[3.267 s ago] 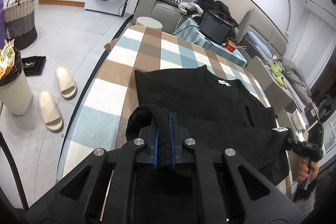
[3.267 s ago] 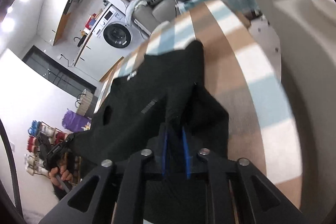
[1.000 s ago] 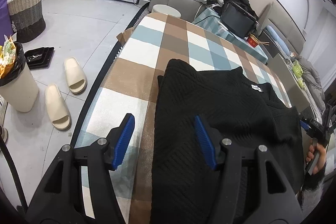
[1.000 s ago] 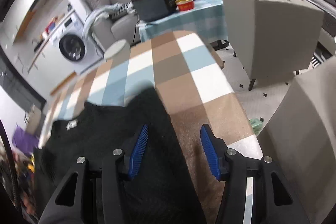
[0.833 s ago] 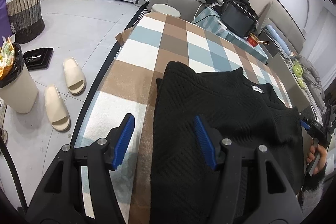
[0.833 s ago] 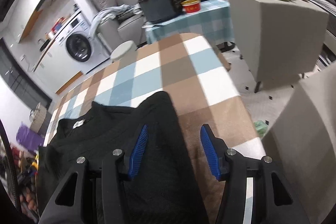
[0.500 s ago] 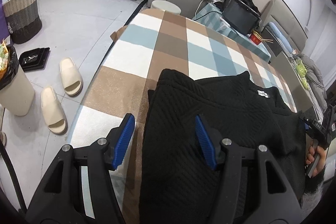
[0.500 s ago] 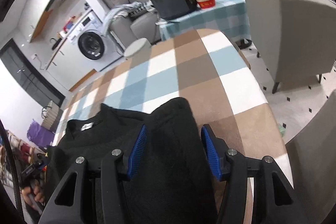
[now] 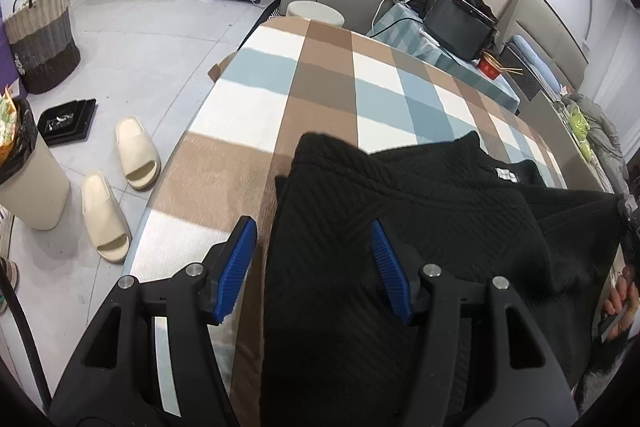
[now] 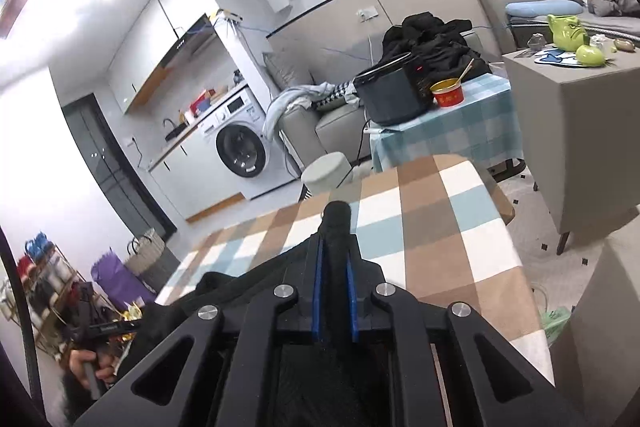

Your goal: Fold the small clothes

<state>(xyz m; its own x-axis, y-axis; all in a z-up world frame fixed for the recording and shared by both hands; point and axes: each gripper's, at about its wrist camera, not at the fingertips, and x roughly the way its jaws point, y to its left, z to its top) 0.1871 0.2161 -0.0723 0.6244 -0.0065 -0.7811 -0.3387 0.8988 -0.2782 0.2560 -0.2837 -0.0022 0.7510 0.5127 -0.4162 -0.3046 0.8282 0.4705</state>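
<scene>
since a second ago the right gripper (image 10: 333, 291) has lifted, its jaws closing on a fold of the black sweater (image 9: 400, 227). the left gripper (image 9: 312, 267) hangs spread, straddling the sweater's edge on the checked table (image 9: 320, 67).

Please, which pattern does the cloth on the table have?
The tablecloth has large checks in brown, pale blue and white, clearest in the left wrist view.
</scene>
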